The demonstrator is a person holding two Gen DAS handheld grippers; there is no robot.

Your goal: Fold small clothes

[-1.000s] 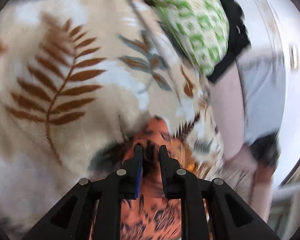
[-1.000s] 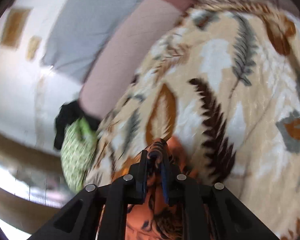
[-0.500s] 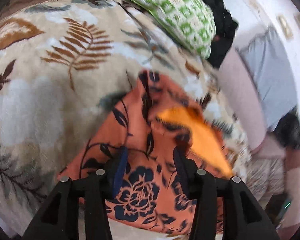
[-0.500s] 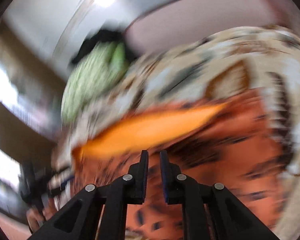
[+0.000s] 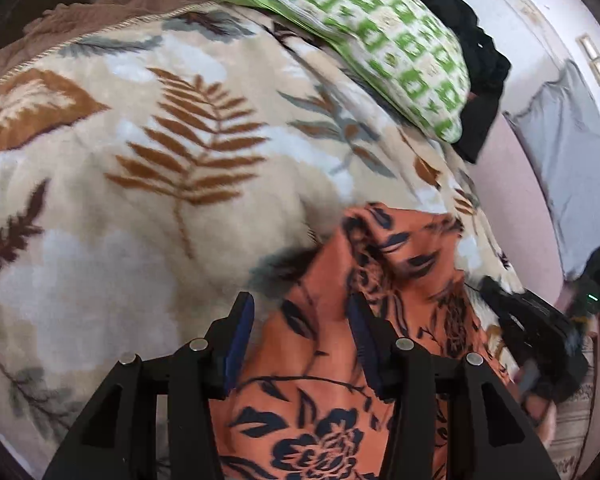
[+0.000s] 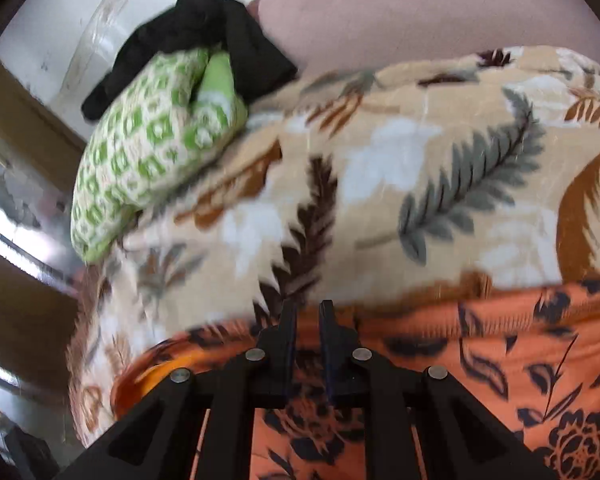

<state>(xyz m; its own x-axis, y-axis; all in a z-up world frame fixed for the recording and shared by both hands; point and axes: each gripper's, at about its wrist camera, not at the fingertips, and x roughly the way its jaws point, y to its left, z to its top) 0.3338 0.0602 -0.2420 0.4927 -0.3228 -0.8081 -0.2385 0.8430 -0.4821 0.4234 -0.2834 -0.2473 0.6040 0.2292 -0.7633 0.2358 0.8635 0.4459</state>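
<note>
Garment (image 5: pixel 324 396) orange (navy floral), rumpled

My orange garment (image 5: pixel 332 384) with its dark navy floral print lies on the bed, spread mostly flat nearest me. Its far end is rumpled into raised folds. In the right wrist view the cloth (image 6: pixel 480 368) stretches sideways, one edge blurred.
</note>
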